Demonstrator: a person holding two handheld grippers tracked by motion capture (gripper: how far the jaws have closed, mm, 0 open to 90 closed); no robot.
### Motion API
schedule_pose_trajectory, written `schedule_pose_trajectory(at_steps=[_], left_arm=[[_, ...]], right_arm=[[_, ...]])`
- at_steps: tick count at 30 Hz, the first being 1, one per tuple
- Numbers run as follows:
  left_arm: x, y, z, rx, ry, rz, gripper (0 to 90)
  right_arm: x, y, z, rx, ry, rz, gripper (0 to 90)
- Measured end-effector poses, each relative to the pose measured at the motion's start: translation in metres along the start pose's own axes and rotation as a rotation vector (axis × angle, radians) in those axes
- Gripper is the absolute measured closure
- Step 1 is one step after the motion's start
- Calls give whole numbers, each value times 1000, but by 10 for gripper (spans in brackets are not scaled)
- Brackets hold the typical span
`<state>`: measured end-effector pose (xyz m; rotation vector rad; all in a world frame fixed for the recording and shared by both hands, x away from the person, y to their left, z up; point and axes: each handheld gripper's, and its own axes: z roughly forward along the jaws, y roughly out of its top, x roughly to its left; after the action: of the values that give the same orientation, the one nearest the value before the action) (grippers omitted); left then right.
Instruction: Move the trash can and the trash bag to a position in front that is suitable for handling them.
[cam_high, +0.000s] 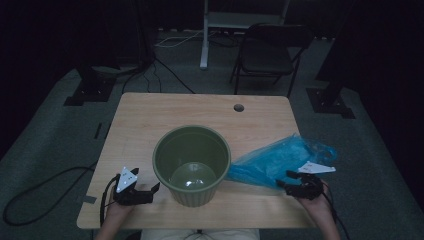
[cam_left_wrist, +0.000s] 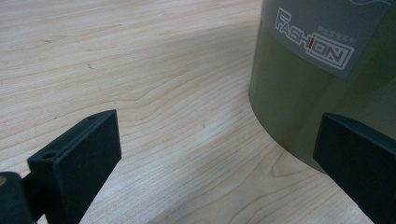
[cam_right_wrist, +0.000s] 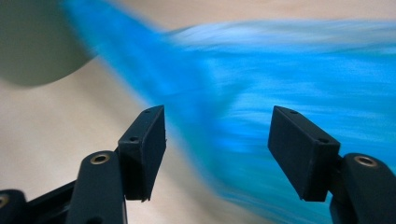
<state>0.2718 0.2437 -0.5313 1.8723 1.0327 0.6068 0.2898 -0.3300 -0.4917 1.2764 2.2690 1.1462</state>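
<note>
- While poised with jaws wide and empty just short of the crumpled blue plastic bag (cam_high: 280, 162), right gripper (cam_high: 291, 181): approach step, no grip yet.
- Bag location: flat on the pale wooden table (cam_high: 150, 117), right of the round green plastic bin (cam_high: 192, 164), touching its side.
- Left gripper (cam_high: 151, 190): jaws wide, empty, beside bin wall.
- Next, likely: advance over a bag edge, close, lift towards bin.

dim high view; right gripper view smeared by motion blur.

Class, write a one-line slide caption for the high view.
Round green plastic bin stands on the wooden table between open left gripper and open right gripper beside a crumpled blue plastic bag.
</note>
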Motion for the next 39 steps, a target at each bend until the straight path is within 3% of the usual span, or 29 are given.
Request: schedule_pose_trajectory(at_steps=[1,2,3,4,6,8,11,15,18,24,27,30,31,32,37,38,39], left_arm=[[0,0,0,0,-1,1,15],[0,0,0,0,-1,1,15],[0,0,0,0,-1,1,15],[-1,0,0,1,-1,3,15],[0,0,0,1,0,3,15],[0,1,0,1,1,2,15],[0,1,0,1,1,1,15],[-1,0,2,5,-3,1,15],[-2,0,2,7,-5,4,15],[0,-1,2,9,-3,1,15],[-1,-1,2,7,-3,3,15],[-1,-1,3,10,-5,7,15],[-1,-1,3,10,-5,7,15],[-2,-1,3,11,-5,7,15],[-2,-1,3,11,-5,8,15],[-1,-1,3,10,-5,8,15],[-1,-1,3,10,-5,8,15]], right_arm=[[-7,0,-5,-11,-81,37,342],[-7,0,-5,-11,-81,37,342],[-16,0,-11,-22,-158,77,342],[-35,-1,-20,-32,-296,159,330],[-56,-6,-25,-42,-379,233,312],[-74,-12,-27,-39,-414,321,282],[-88,-22,-25,-32,-419,415,247],[-91,-31,-10,-6,-410,459,230],[-91,-33,5,19,-415,455,231],[-81,-29,32,72,-419,389,267],[-76,-27,37,61,-461,367,269],[-74,-25,38,58,-497,342,337],[-73,-25,38,55,-503,327,408],[-73,-25,38,55,-503,327,408],[-66,-16,47,48,-452,276,610],[-65,-13,50,51,-437,261,689],[-65,-13,50,51,-437,261,689]])
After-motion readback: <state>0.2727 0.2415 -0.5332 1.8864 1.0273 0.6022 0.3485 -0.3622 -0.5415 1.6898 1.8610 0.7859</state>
